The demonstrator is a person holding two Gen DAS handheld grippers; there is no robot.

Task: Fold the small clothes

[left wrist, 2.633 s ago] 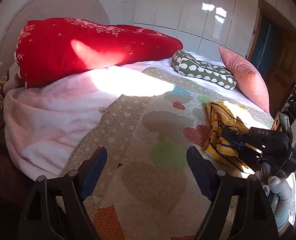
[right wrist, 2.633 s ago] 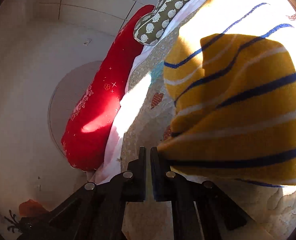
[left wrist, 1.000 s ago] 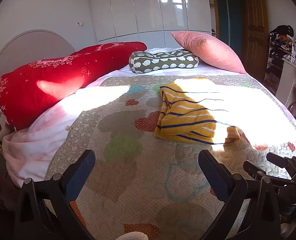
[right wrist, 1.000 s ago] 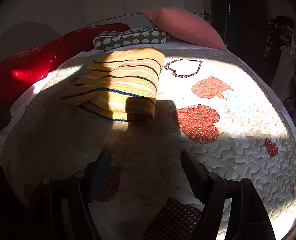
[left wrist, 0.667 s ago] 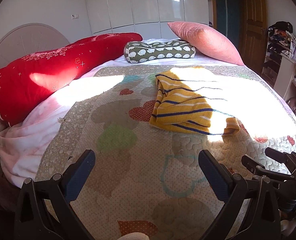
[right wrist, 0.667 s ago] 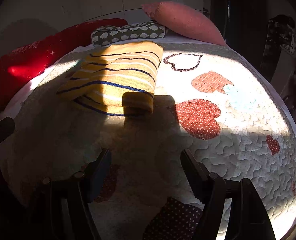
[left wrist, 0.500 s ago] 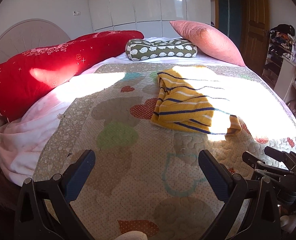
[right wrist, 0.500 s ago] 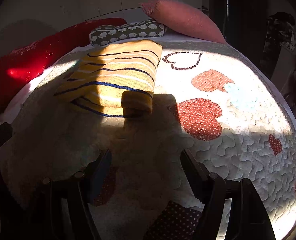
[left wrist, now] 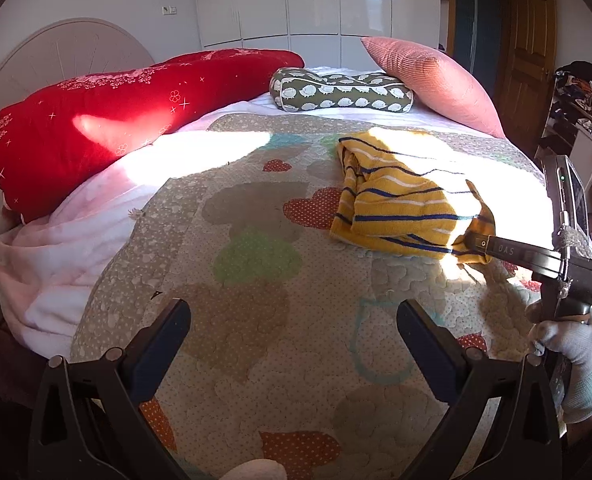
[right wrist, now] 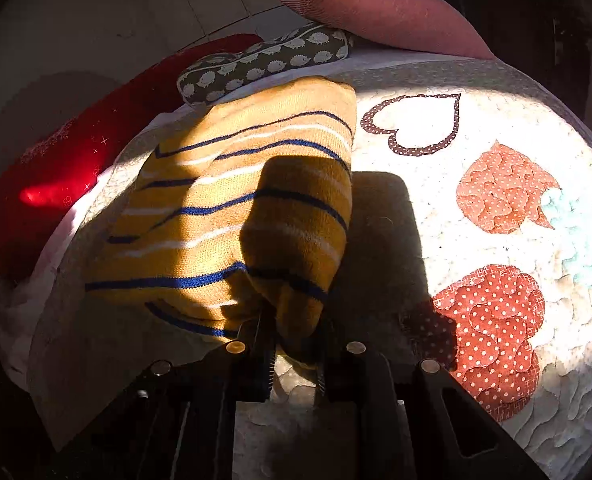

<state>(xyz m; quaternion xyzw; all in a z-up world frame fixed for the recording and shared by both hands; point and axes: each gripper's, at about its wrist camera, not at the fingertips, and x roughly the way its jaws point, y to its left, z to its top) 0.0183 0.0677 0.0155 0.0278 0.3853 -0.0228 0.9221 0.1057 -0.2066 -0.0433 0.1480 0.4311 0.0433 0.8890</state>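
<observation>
the yellow striped sweater [left wrist: 391, 204] lies folded into a thick bundle on the heart-patterned quilt [left wrist: 256, 280] of the bed, toward the right side and partly in a patch of sunlight. its near corner, a rolled sleeve end, sits between the two fingers of the right claw [right wrist: 294, 344], which is clamped on that fabric; in the left wrist view the same claw [left wrist: 475, 242] reaches in from the right edge, with a gloved hand [left wrist: 571, 356] around its handle. the left claw [left wrist: 292, 336] hovers over bare quilt near the foot of the bed, its fingers spread wide and holding nothing, well apart from the sweater. behind the sweater lie a green patterned bolster [left wrist: 339, 92], a pink cushion [left wrist: 431, 76] and a long red pillow [left wrist: 108, 108]. a pale pink blanket [left wrist: 76, 232] hangs off the left side.
</observation>
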